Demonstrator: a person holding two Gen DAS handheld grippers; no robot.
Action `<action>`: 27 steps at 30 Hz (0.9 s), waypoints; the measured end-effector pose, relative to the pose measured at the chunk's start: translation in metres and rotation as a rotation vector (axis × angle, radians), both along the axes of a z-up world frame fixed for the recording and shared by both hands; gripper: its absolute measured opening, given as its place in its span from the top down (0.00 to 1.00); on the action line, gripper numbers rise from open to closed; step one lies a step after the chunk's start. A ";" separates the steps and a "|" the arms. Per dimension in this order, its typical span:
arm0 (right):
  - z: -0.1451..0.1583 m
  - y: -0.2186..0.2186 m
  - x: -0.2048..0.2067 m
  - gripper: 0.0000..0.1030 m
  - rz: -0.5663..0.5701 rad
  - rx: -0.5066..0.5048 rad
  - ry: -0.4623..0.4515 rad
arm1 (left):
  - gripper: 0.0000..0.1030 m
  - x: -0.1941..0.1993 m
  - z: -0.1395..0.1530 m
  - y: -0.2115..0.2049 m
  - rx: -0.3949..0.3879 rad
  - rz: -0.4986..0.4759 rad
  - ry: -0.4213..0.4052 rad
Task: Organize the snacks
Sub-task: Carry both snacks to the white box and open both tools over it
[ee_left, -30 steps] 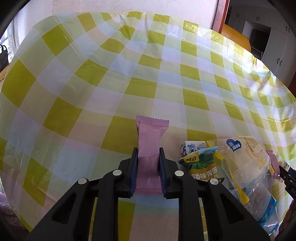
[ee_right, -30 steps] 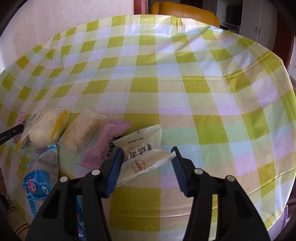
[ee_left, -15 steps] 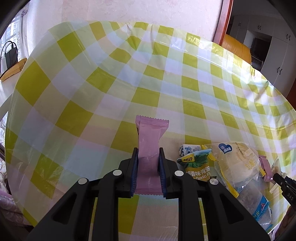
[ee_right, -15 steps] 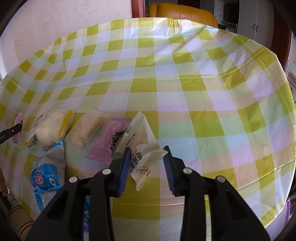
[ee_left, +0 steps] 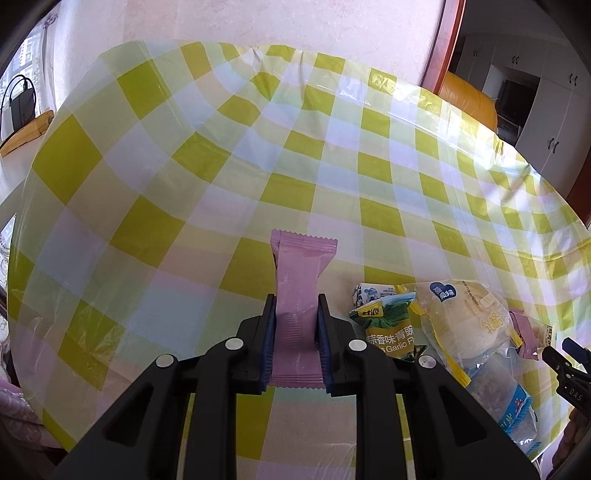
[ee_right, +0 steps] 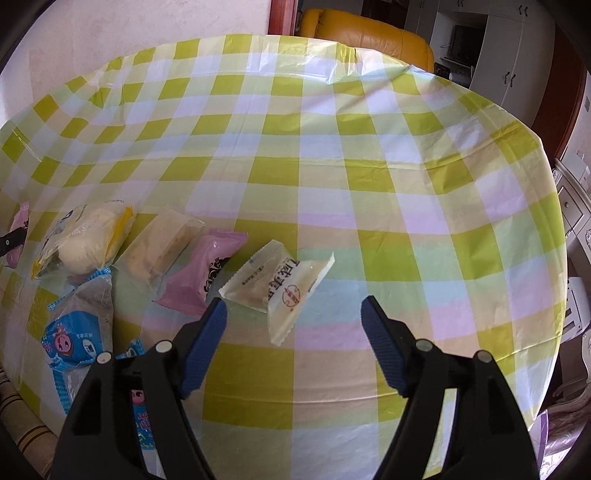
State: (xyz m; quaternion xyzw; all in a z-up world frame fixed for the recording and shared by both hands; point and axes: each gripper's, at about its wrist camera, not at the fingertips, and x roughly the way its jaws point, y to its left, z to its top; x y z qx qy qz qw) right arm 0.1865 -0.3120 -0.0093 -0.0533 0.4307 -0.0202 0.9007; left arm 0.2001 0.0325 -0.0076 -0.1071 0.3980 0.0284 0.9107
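Being pinched between the blue pads of the left tongs [ee_left: 296,341]: a plain pink snack packet [ee_left: 300,295], standing up out of the grip with its crimped top edge tilting away over the checked tabletop [ee_left: 184,177]. Lying just right of those tongs: a green garlic-pea bag [ee_left: 388,325], a small blue-and-white carton [ee_left: 369,293] behind it, a clear bag with a pale round bun [ee_left: 461,317] overlapping a blue-and-clear bag [ee_left: 506,398].

Opening wide at this moment: the right tongs [ee_right: 293,317], with nothing pressing against either pad. Resting on the tabletop [ee_right: 369,184] just ahead of and between the spread pads: a cream wrapper with red print [ee_right: 280,284], slightly crumpled, one corner sticking up. Touching its left edge: a second pink packet with black print [ee_right: 205,273]. Continuing leftward in a rough row: a clear-wrapped pale cake [ee_right: 162,247], then the bun bag [ee_right: 88,243], with the blue-and-clear bag [ee_right: 77,325] in front of them near the table edge. Peeking in at the far left border: a sliver of the pink packet held by the other tongs [ee_right: 18,236].

Showing beyond the table: a pale pink wall [ee_left: 258,22], an orange sofa [ee_right: 365,37] and white cabinets [ee_right: 513,48].
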 end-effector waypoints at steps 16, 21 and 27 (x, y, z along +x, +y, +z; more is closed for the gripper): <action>-0.011 -0.019 0.022 0.63 -0.032 0.154 0.044 | 0.82 -0.019 0.022 -0.015 -0.009 -0.048 -0.052; -0.002 -0.025 0.001 0.65 -0.045 0.158 0.022 | 0.82 -0.035 0.033 -0.023 -0.017 -0.067 -0.068; 0.011 -0.037 -0.031 0.69 -0.067 0.164 0.002 | 0.82 -0.059 0.047 -0.040 -0.042 -0.117 -0.086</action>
